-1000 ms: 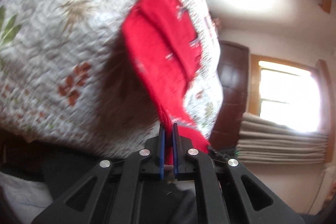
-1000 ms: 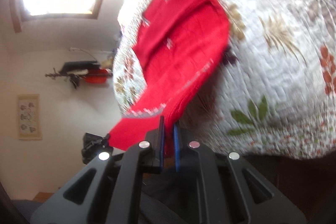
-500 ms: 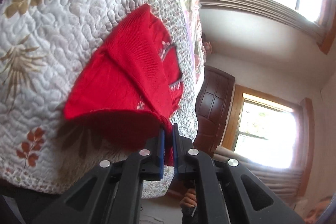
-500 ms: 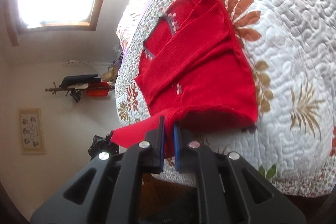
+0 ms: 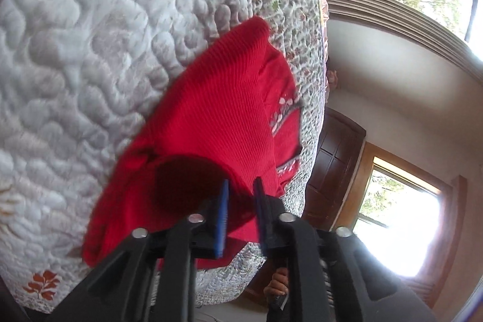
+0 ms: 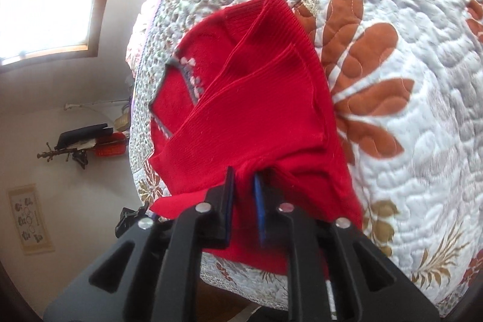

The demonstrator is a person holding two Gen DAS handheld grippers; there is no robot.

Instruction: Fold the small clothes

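Observation:
A small red knit sweater [image 5: 223, 122] with a grey and white patterned neckline lies folded on the floral quilted bedspread [image 5: 90, 56]. Its lower half is doubled up over the body. My left gripper [image 5: 240, 186] sits low over the folded hem, its blue-padded fingers a little apart with red knit lying loosely between them. In the right wrist view the same sweater [image 6: 256, 110] shows its neckline at the left. My right gripper [image 6: 244, 174] is at the near fold, fingers likewise parted around a ridge of red fabric.
The bedspread [image 6: 407, 80] drops off at the bed's edge just beyond the sweater. Past it are a dark wooden door [image 5: 332, 165], bright windows [image 5: 398, 216] and a wall shelf [image 6: 84, 144]. A person's hand [image 5: 277, 285] shows below the left gripper.
Both grippers carried the sweater's hem up and over onto its body, lowered to the bedspread, and their fingers have parted from the tight pinch they held before.

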